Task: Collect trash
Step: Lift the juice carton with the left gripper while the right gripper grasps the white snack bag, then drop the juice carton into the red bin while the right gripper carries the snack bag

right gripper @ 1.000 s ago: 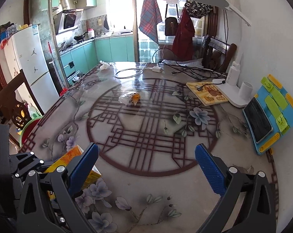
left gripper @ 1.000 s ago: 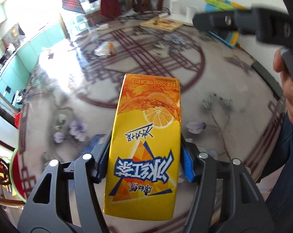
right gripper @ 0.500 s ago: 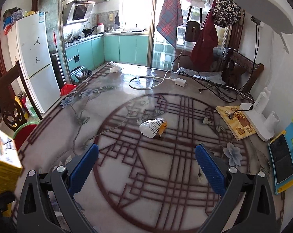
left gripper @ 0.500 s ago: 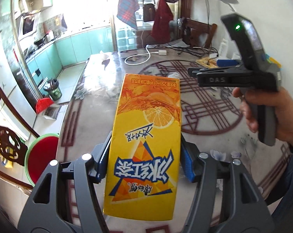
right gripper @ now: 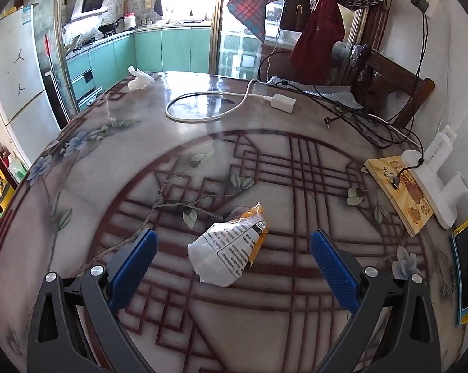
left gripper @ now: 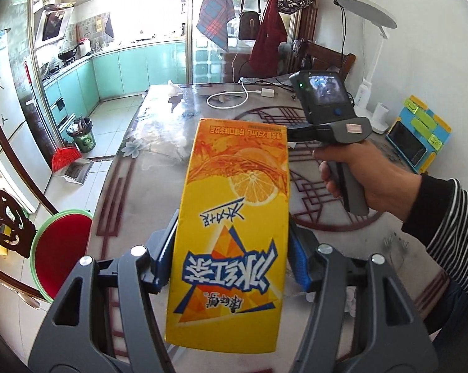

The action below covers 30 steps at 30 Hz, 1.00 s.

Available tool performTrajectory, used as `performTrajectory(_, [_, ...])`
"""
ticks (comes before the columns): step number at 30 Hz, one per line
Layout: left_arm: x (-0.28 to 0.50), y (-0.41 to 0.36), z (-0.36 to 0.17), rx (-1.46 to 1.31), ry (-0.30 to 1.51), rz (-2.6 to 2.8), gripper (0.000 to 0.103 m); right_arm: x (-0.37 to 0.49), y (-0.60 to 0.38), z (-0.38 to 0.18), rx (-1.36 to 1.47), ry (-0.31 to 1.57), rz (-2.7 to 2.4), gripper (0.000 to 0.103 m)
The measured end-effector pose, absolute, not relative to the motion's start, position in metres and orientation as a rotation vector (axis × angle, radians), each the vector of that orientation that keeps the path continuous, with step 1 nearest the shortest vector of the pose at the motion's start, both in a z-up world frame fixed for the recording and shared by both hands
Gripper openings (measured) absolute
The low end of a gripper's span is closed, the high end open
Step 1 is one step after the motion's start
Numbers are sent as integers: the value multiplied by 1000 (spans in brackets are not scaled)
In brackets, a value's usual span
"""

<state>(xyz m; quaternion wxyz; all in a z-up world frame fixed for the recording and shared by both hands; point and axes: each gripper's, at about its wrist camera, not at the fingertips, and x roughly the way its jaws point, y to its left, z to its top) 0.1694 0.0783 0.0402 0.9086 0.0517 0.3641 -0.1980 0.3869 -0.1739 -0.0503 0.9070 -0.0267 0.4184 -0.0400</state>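
The right tongs (right gripper: 232, 262) have come closer to the crumpled wrapper (right gripper: 229, 250), which now lies on the table (right gripper: 296, 317) between their wide-open blue pads (right gripper: 133, 267). The left tongs (left gripper: 230, 261) squeeze the yellow juice box (left gripper: 234, 233) tight, up above the table. Farther off, a white cable (right gripper: 202, 105) lies in a loop.

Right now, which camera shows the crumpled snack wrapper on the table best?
The right wrist view: the crumpled snack wrapper lies unobstructed on the table, centred ahead of the open right gripper. In the left wrist view it is hidden behind the iced tea carton.
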Motion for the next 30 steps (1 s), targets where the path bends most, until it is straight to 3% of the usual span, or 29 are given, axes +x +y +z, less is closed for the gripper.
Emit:
performTrajectory(6, [173, 80, 39, 105, 751, -405, 59, 407, -179, -71, -42, 900, -121, 89])
performTrajectory(9, [175, 81, 40, 99, 750, -405, 59, 410, -182, -78, -26, 919, -127, 78])
performTrajectory(11, [174, 80, 40, 101, 745, -403, 59, 412, -184, -83, -16, 936, -124, 64])
performTrajectory(15, [172, 81, 42, 95, 740, -398, 59, 411, -186, -87, -9, 936, -111, 55])
performTrajectory(17, [172, 82, 42, 92, 737, -395, 59, 410, -185, -86, -16, 937, -106, 40])
performTrajectory(20, [172, 84, 43, 92, 731, -393, 59, 408, -187, -84, -15, 937, -101, 33])
performTrajectory(30, [168, 88, 47, 87, 703, -375, 59, 365, -187, -41, -36, 870, -46, 29])
